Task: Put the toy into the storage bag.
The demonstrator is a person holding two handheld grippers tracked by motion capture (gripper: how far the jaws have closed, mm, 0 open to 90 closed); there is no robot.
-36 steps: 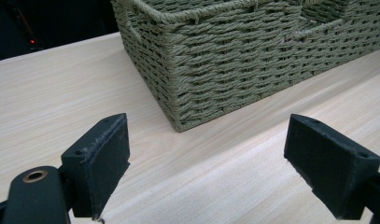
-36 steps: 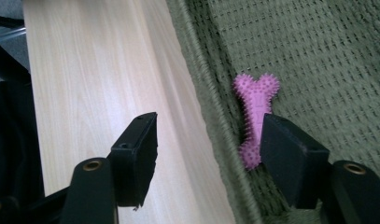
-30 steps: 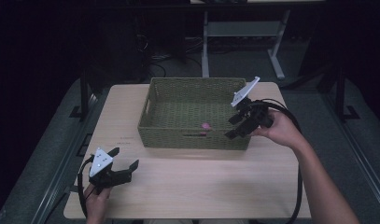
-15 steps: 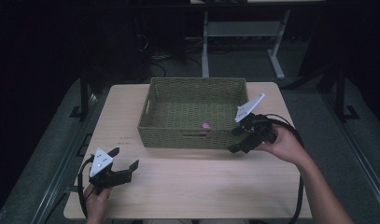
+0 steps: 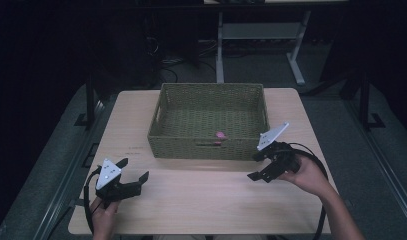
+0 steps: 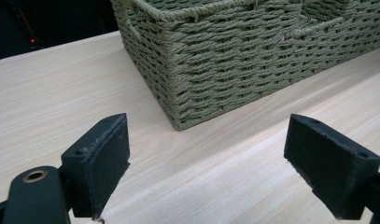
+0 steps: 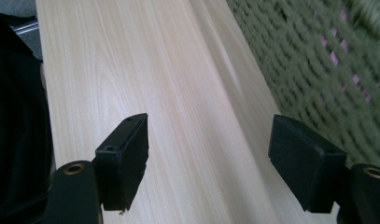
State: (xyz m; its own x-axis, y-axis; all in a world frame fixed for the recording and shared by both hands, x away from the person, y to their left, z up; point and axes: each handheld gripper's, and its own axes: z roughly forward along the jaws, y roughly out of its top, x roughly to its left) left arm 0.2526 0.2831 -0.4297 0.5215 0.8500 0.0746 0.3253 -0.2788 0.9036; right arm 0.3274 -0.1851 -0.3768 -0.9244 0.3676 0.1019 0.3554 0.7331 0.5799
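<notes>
A small pink thing [image 5: 220, 135], too blurred to identify, is seen inside the basket [image 5: 206, 149]. Both grippers, left [image 5: 132, 175] and right [image 5: 256, 166], are held above the table [image 5: 201, 200], jaws apart and empty; the right's have just been opening.

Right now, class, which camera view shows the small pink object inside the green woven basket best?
The high view: it looks down into the green woven basket, showing the small pink object on its floor by the near wall. The left gripper view shows faint pink at a handle slot; the right gripper view shows blurred pink through the weave.
</notes>
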